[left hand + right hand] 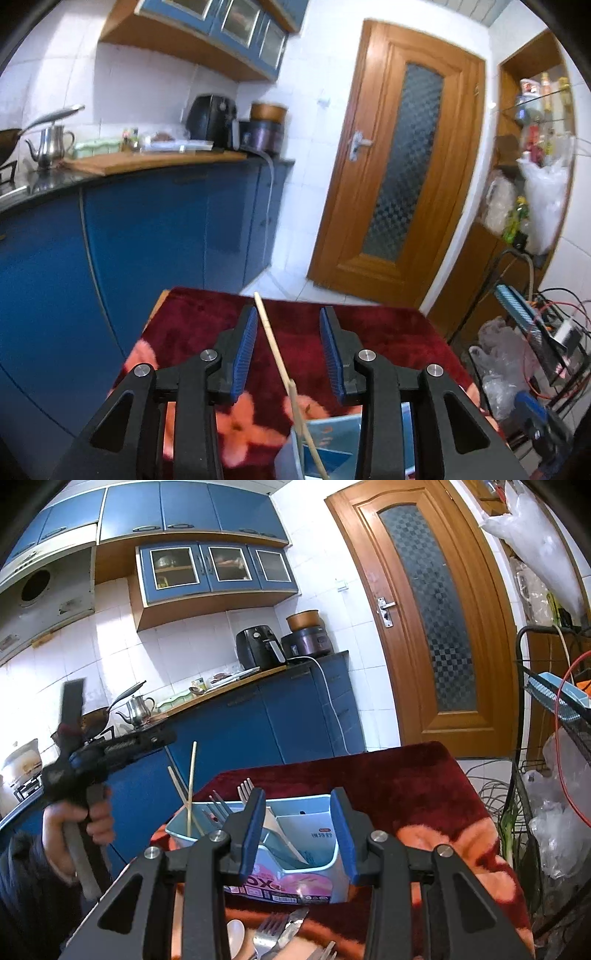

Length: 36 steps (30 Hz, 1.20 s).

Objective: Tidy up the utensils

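A pale blue divided utensil box (317, 853) stands on the red flowered cloth (388, 779). Two wooden chopsticks (190, 786) and forks (221, 805) stand in its left part, a knife (284, 836) in the middle. My right gripper (299, 830) is open and empty just in front of the box. Loose forks, a knife and a spoon (275, 932) lie below it. My left gripper (288, 354) is open above the box (328, 439); a chopstick (280, 365) stands loose between its fingers. The left tool (85, 760) shows in the right wrist view.
Blue kitchen cabinets (147, 229) run along the left with a kettle (50, 146) and air fryer (210, 120) on the counter. A wooden door (399, 166) is ahead. A wire rack with cables and bags (554, 775) stands at the right of the table.
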Each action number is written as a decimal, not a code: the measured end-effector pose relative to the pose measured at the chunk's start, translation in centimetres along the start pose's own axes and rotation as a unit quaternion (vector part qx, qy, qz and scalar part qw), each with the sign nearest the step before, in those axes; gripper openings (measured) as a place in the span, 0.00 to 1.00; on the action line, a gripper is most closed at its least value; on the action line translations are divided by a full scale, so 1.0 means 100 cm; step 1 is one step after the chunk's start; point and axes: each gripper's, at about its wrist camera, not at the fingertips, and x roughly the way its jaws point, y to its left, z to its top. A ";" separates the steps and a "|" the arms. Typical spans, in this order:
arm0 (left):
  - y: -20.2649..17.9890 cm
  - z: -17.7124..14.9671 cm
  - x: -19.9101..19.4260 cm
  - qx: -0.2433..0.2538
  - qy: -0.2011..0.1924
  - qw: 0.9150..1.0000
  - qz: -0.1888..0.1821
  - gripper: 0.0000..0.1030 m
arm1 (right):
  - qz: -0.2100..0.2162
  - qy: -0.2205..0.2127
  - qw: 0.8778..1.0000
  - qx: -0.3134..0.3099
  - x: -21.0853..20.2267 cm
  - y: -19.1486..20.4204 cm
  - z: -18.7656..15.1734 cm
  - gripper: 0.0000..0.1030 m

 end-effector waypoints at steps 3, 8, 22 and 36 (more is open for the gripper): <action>0.003 0.008 0.020 -0.007 0.035 0.999 0.015 0.35 | -0.001 0.003 1.000 0.003 0.002 -0.003 -0.001 0.39; 0.011 0.014 0.048 -0.035 0.084 0.996 0.014 0.35 | 0.003 0.010 1.000 0.009 0.006 -0.008 -0.005 0.39; 0.009 0.009 0.027 -0.058 0.004 0.998 -0.018 0.05 | 0.010 0.009 1.000 0.009 0.007 -0.008 -0.009 0.39; -0.014 -0.030 -0.007 -0.002 -0.035 0.999 -0.012 0.16 | 0.013 0.010 1.000 0.004 0.003 -0.004 -0.011 0.39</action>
